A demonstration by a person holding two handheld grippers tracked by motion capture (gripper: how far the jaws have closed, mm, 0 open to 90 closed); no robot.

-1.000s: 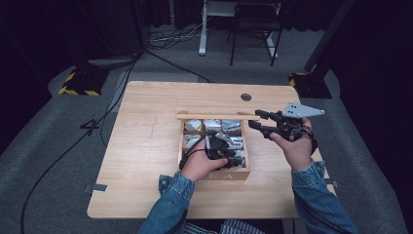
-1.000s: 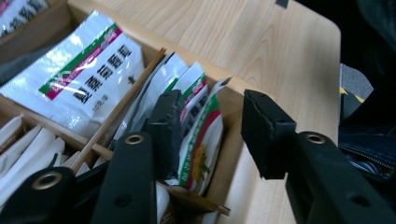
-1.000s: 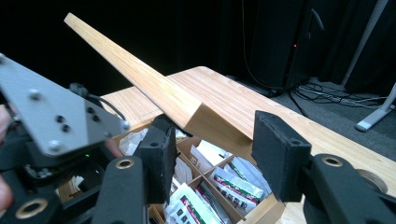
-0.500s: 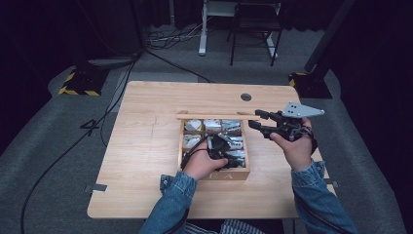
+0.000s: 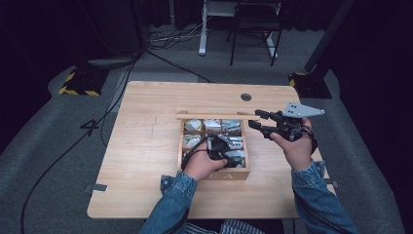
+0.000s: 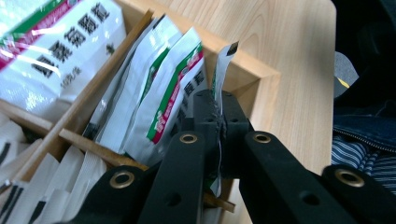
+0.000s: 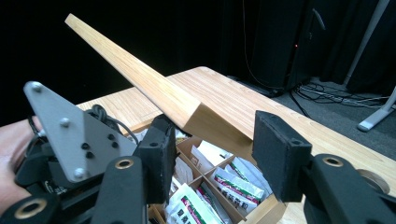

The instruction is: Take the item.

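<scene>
Trouble would most likely come from the thin grip: the left gripper (image 6: 219,122) has its jaws pressed together on the top edge of a single white packet (image 6: 223,74) standing in a corner cell of the wooden box (image 5: 214,171), and a hold that shallow could, I judge, let the packet slip free or tear if it is pulled up fast. Neighbouring packets (image 6: 159,98) lean tight against it in the same cell, so they may drag along or spill over the dividers (image 6: 88,140). The box sits near the front edge of the table (image 5: 146,146), toward its right half, packed with similar white, green and red packets in every cell. Its lid (image 7: 140,70), a long wooden panel, stands raised along the far side of the box and hangs close over the back cells, which could catch anything lifted that way. The right gripper (image 7: 210,154) hovers off the right side of the box with its jaws spread apart and nothing between them, its pads pointing toward the lid.
</scene>
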